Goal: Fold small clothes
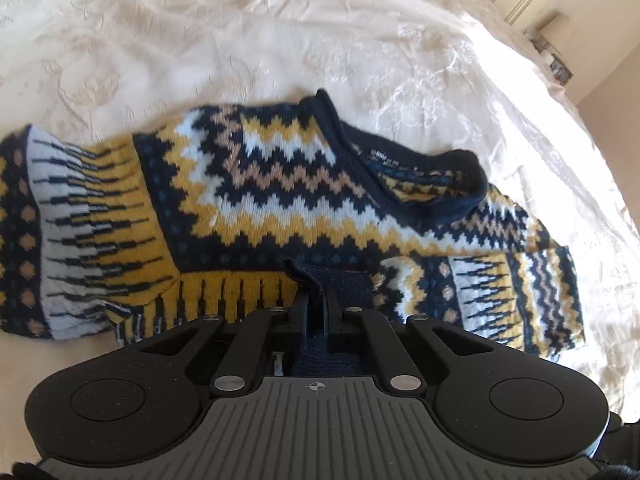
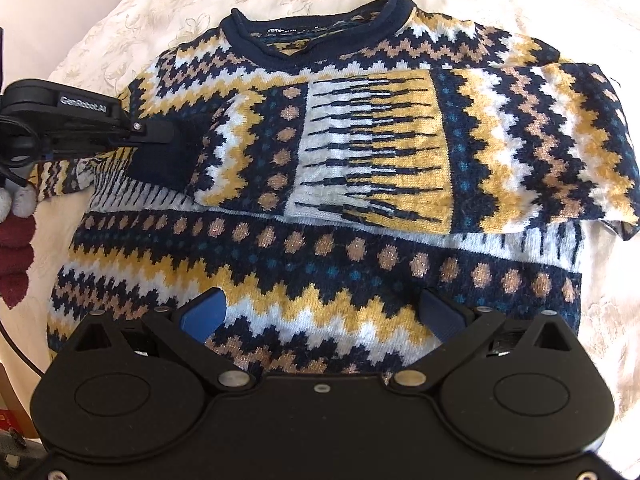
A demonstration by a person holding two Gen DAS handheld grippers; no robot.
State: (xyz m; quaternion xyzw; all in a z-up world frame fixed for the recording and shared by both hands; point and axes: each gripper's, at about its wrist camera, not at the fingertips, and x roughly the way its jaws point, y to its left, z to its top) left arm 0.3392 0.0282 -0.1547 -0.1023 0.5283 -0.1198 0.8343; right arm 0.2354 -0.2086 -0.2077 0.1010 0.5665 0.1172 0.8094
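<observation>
A navy, mustard and white zigzag-knit sweater (image 2: 320, 184) lies flat on a cream embroidered bedspread (image 2: 168, 4), one sleeve folded across its chest. The right gripper (image 2: 320, 316) hovers spread wide, empty, at its hem at six o'clock; at nine o'clock the left gripper (image 2: 160, 132) pinches the navy cuff (image 2: 168, 160).

sunlit cream embroidered bedspread (image 1: 280, 20), beige wall (image 1: 600, 60)
</observation>
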